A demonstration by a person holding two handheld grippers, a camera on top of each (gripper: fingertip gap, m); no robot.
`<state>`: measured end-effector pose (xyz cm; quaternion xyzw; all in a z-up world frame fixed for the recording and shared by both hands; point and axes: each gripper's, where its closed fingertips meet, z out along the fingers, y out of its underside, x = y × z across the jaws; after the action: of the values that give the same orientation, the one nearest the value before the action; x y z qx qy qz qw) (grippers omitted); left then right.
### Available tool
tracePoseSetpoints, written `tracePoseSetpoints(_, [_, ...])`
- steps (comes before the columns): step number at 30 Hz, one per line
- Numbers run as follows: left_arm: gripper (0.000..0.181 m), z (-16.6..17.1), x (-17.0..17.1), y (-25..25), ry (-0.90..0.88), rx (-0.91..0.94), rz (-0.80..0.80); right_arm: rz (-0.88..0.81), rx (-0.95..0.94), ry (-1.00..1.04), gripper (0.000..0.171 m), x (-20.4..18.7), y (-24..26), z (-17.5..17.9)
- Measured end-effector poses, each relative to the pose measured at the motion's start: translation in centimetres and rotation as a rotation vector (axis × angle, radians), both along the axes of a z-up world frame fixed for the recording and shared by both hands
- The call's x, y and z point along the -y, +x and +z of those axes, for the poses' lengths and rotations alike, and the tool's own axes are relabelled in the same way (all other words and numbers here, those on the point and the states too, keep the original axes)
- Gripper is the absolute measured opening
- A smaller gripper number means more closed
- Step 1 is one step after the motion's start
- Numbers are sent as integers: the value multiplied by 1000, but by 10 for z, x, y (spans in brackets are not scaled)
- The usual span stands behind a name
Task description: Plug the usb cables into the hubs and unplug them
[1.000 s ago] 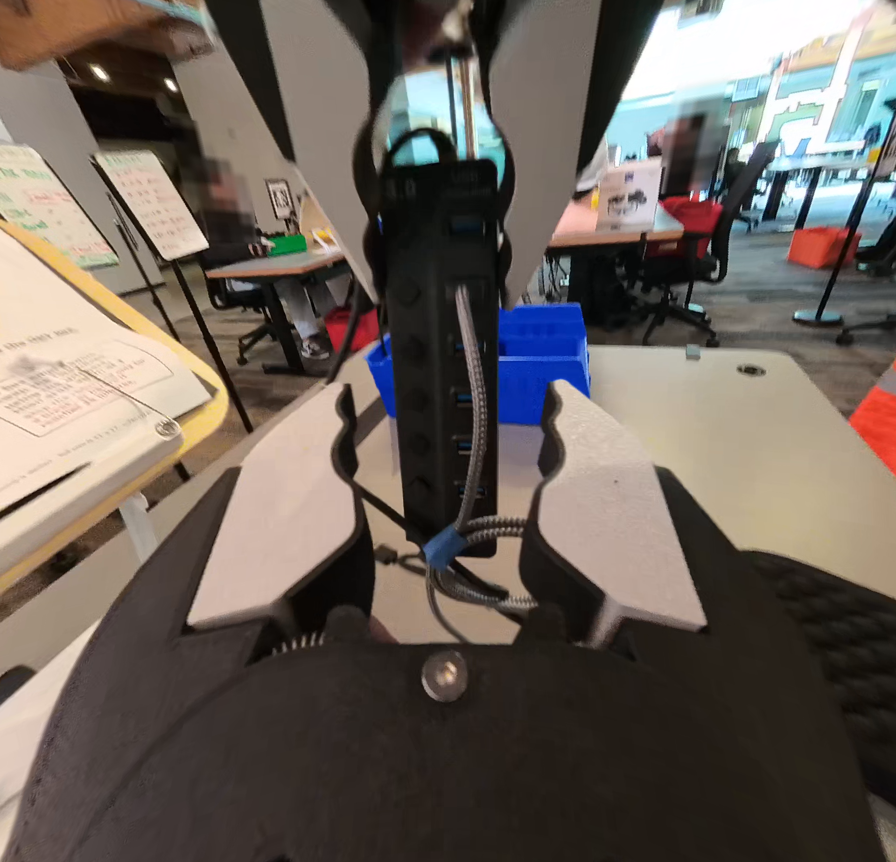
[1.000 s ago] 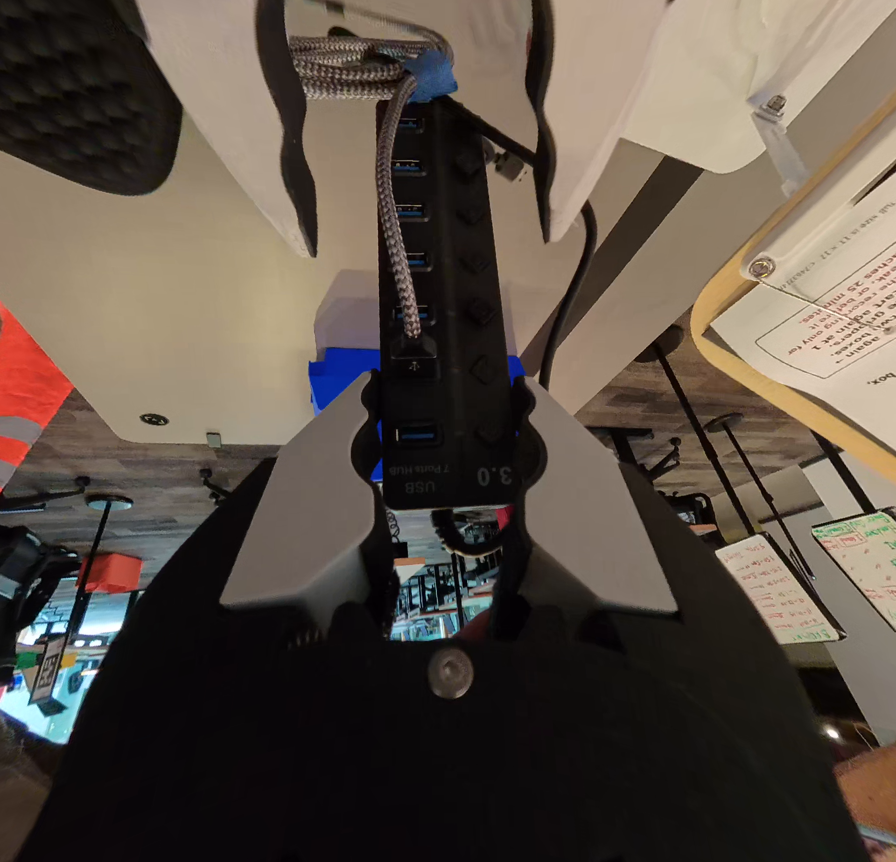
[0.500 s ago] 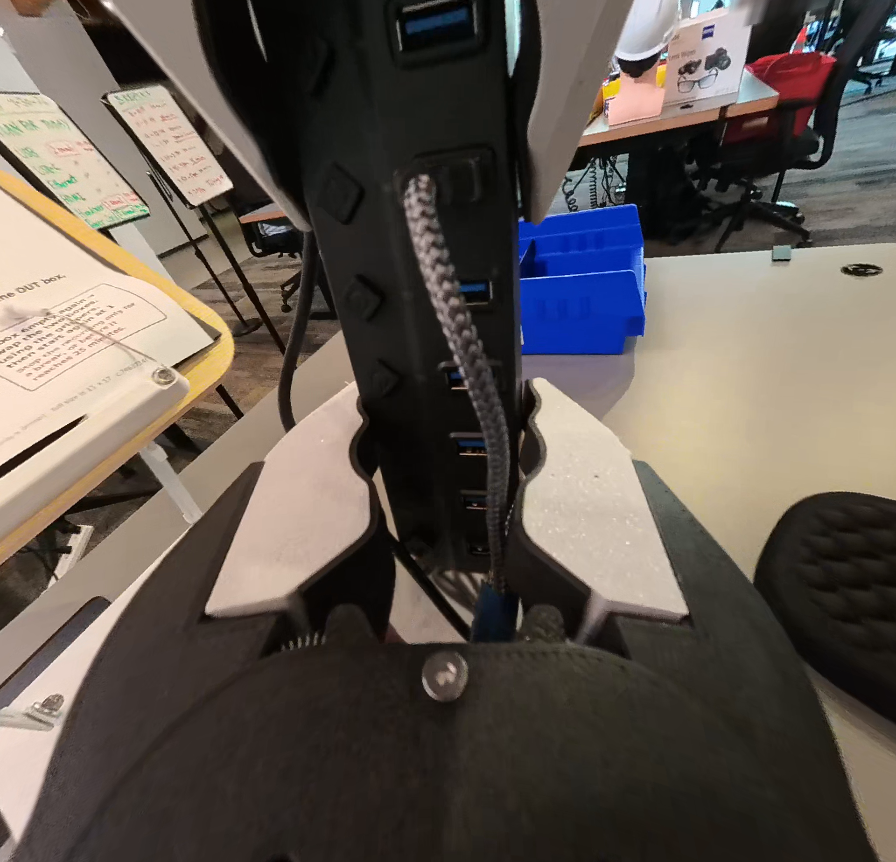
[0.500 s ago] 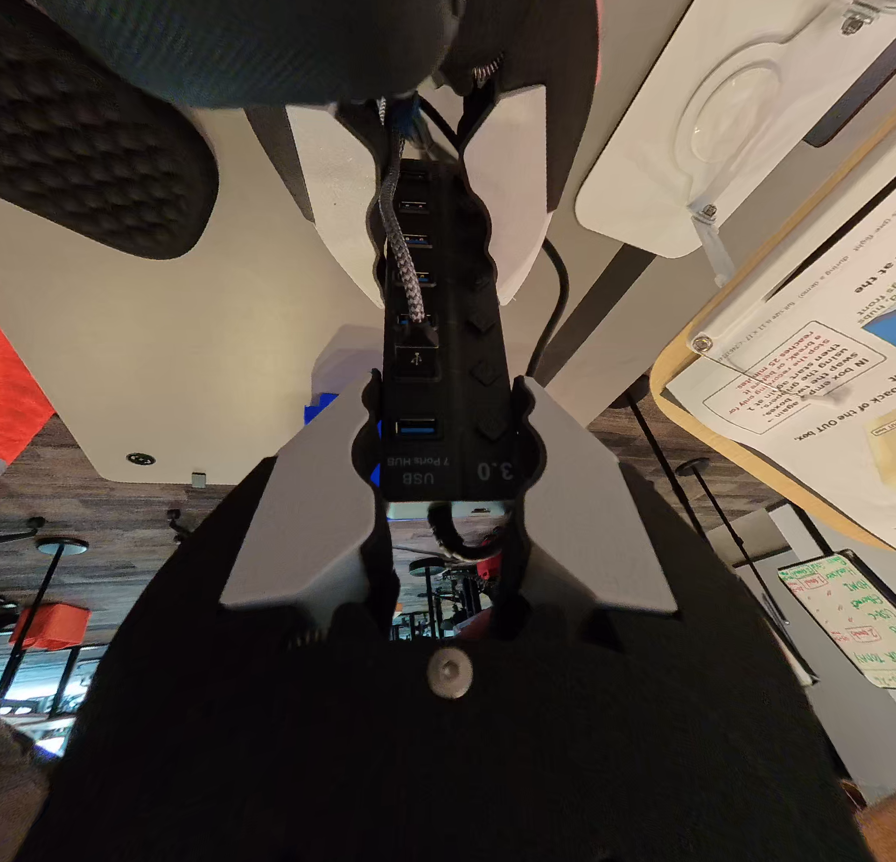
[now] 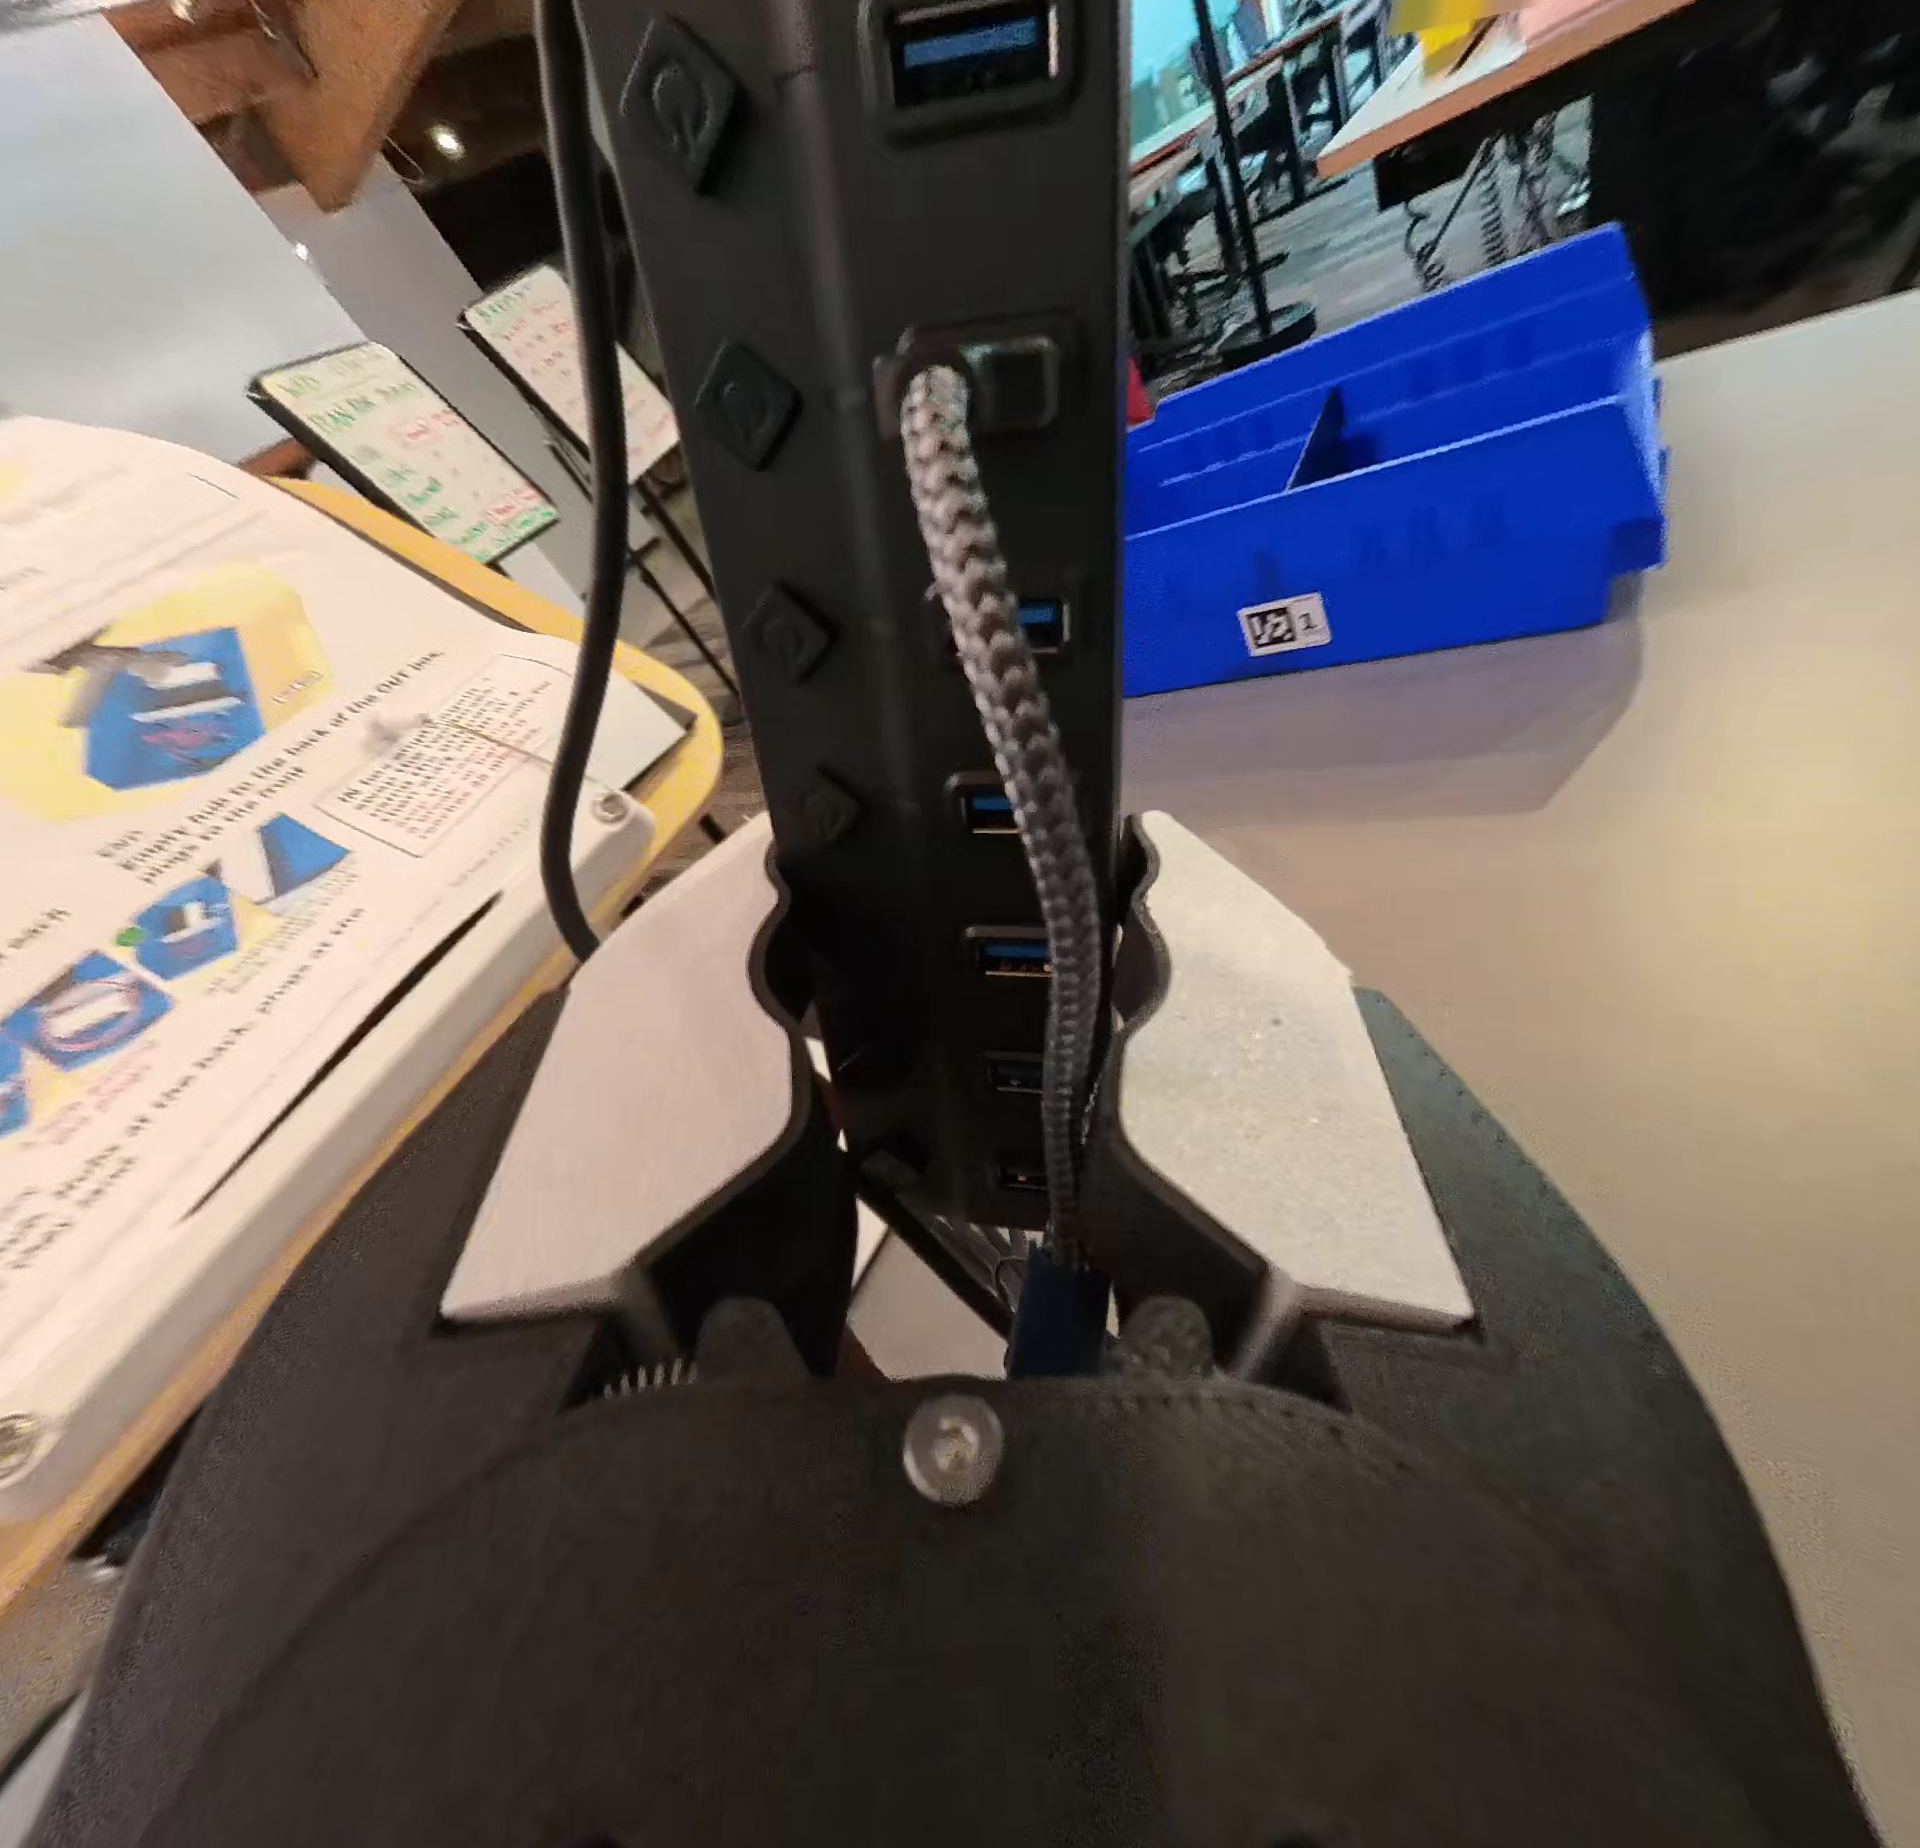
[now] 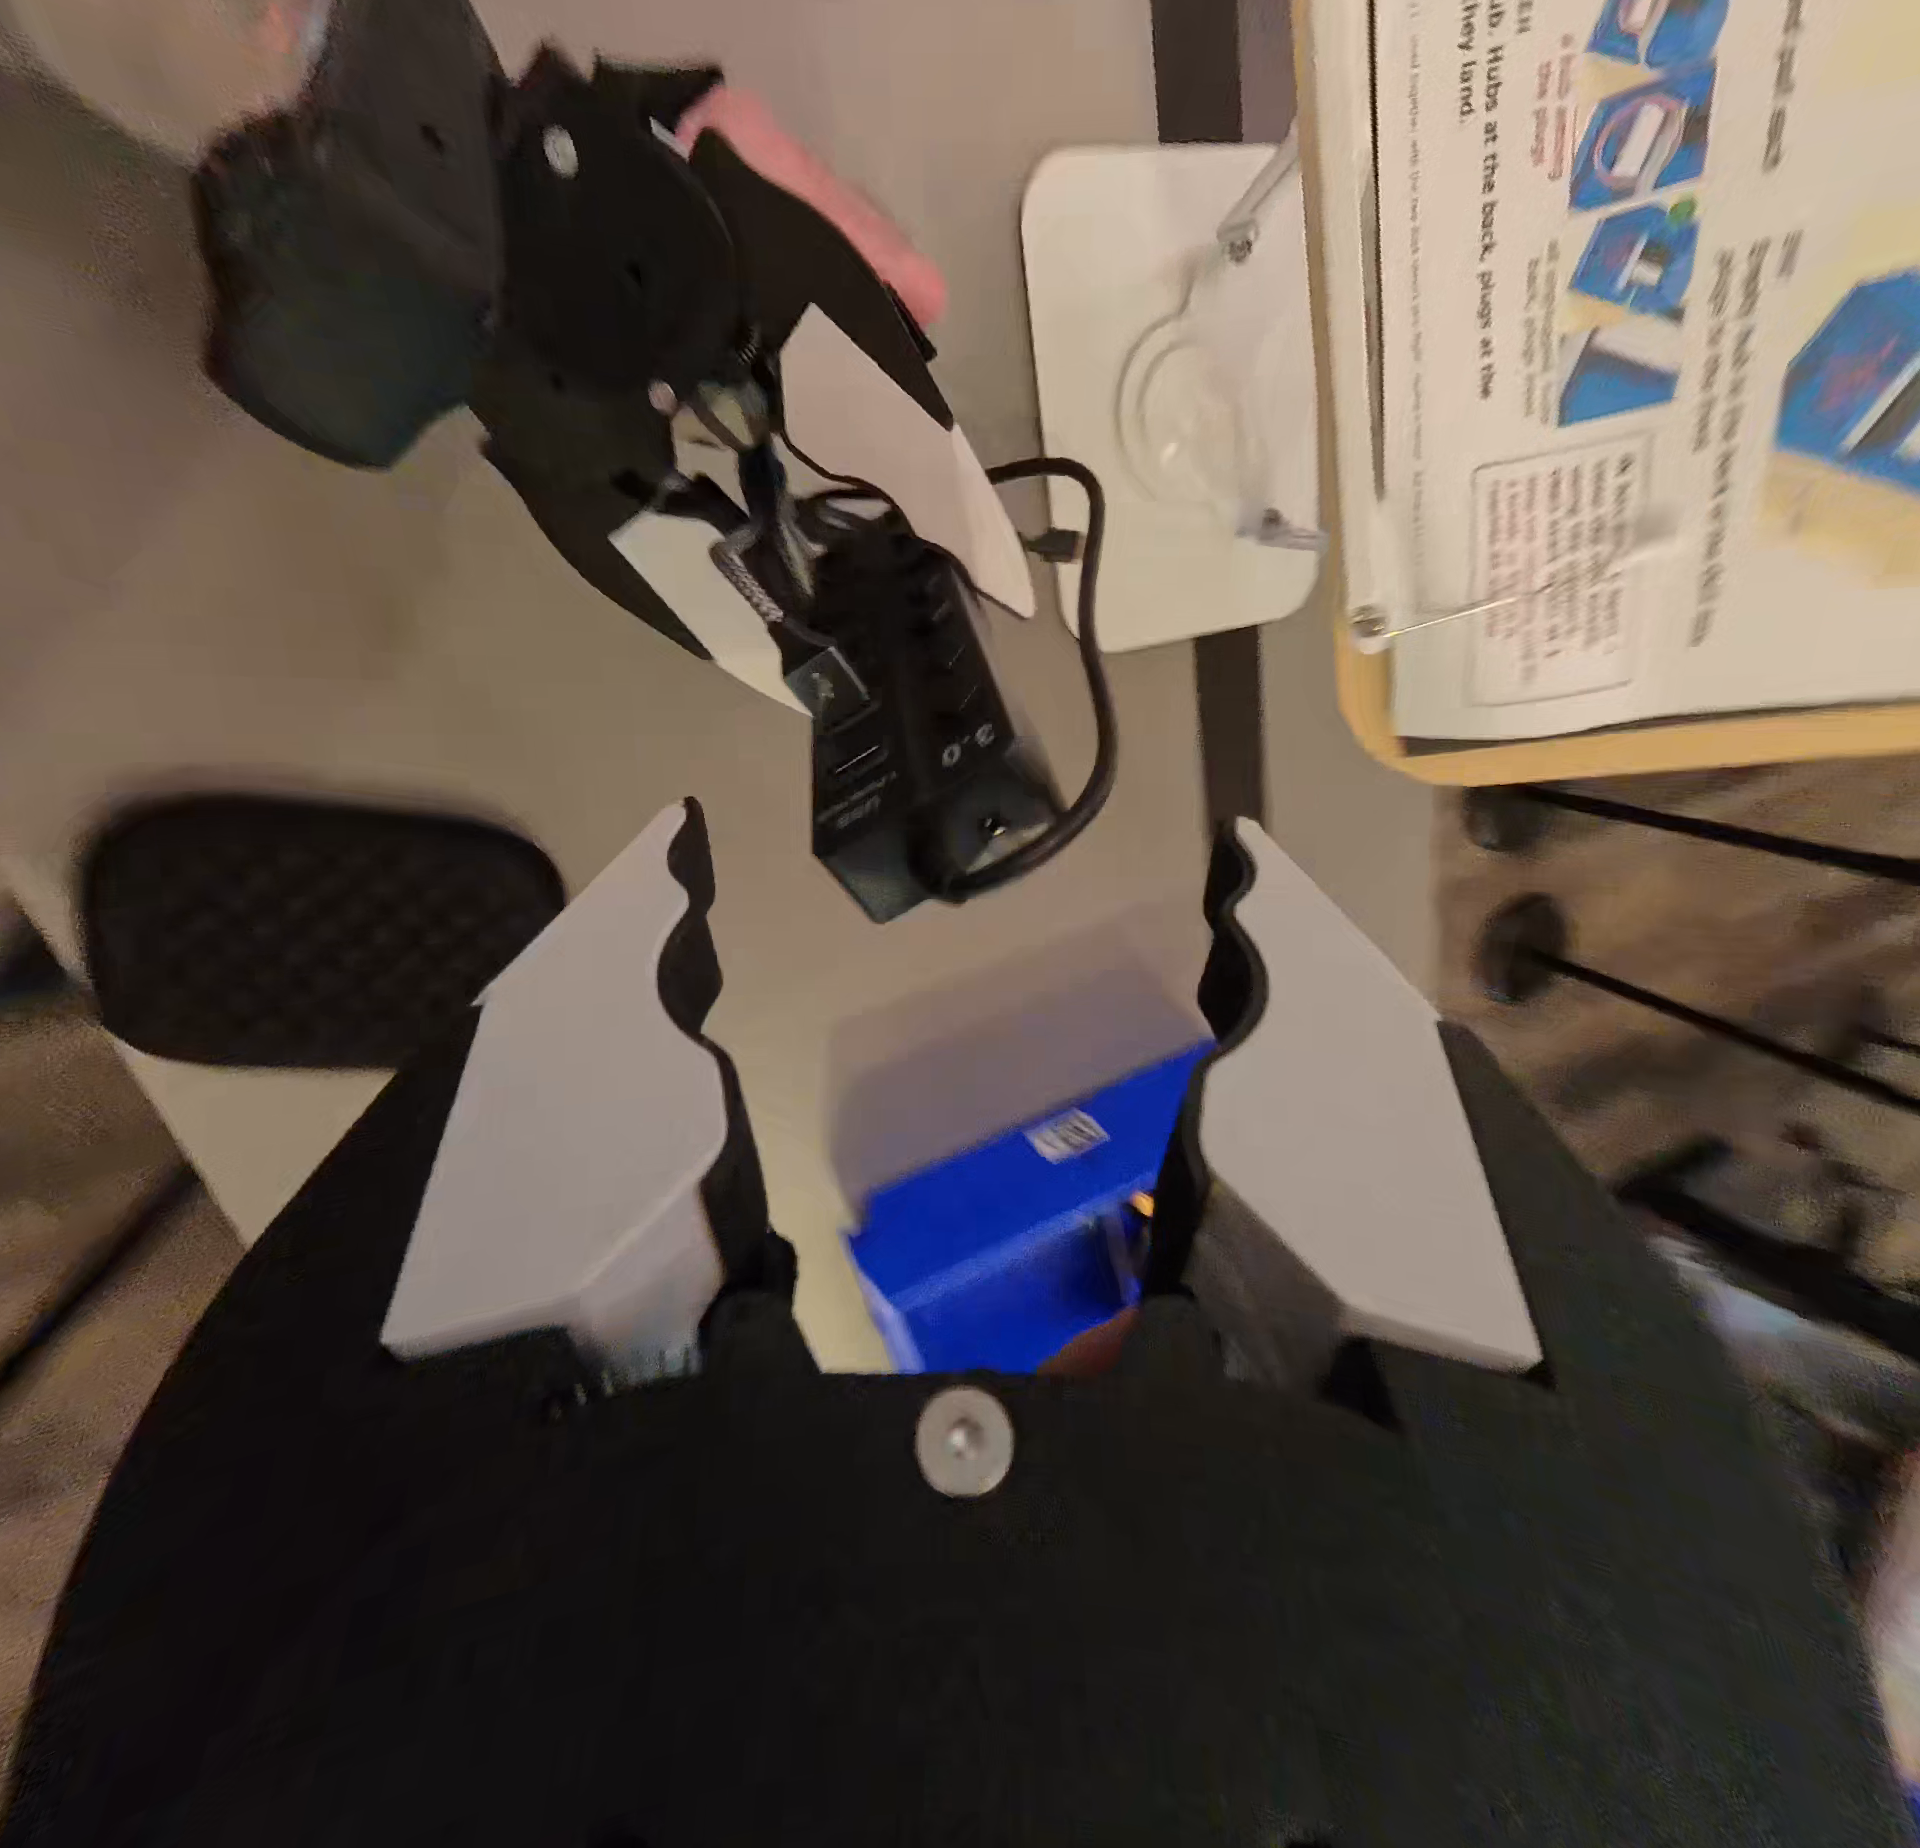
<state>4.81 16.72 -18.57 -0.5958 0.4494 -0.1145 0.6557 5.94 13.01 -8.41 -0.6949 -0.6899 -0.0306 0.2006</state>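
Holding the hub by its bottom end in my left claw, fingers pinched on both narrow sides so the row of ports faces my camera. It stands up off the table, clear of everything, which I reckon makes the plug easy to reach from above. The braided cable is plugged into the second port from the top and drapes down the face into the gap between my fingers, its blue band tucked low by the hinge. The hub's own black cord hangs loose on the left.

My right claw is wide open with nothing in it, hanging apart from the hub with the blue bin below. Probably it goes for that plug next to yank it.
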Motion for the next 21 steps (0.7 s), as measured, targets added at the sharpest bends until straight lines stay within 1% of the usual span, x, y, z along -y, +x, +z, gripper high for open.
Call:
tracePoseSetpoints(2, [56,0,-3,-3,35,-31,25,-126,-189,-46,88,-3,11,0])
tracePoseSetpoints(4, [56,0,-4,-4,95,-79,57,-204,-389,-137,87,1,13,-7])
tracePoseSetpoints(5, [56,-1,-5,-4,121,-108,69,-264,-476,-165,80,-2,15,-12])
tracePoseSetpoints(6, [56,-2,-5,-4,152,-138,85,-296,-544,-206,77,-1,15,-19])
tracePoseSetpoints(7, [56,-4,-5,-3,176,-164,96,-317,-591,-256,77,1,14,-29])
tracePoseSetpoints(9, [56,-8,-4,0,213,-212,106,-365,-641,-304,64,0,15,-52])
tracePoseSetpoints(11, [56,-13,-5,1,248,-270,123,-368,-746,-348,49,0,11,-60])
tracePoseSetpoints(12, [56,-17,-7,0,260,-302,139,-368,-781,-355,39,-1,10,-63])
tracePoseSetpoints(13, [56,-21,-10,-2,270,-331,149,-362,-800,-356,24,-2,11,-68])
tracePoseSetpoints(16, [55,-32,-18,-6,297,-414,175,-363,-849,-322,22,-8,12,-83])
tracePoseSetpoints(19, [56,-45,-23,-7,290,-473,175,-383,-902,-344,21,-13,13,-95])
tracePoseSetpoints(21, [59,-52,-23,-5,272,-491,124,-400,-945,-381,20,-18,16,-102])
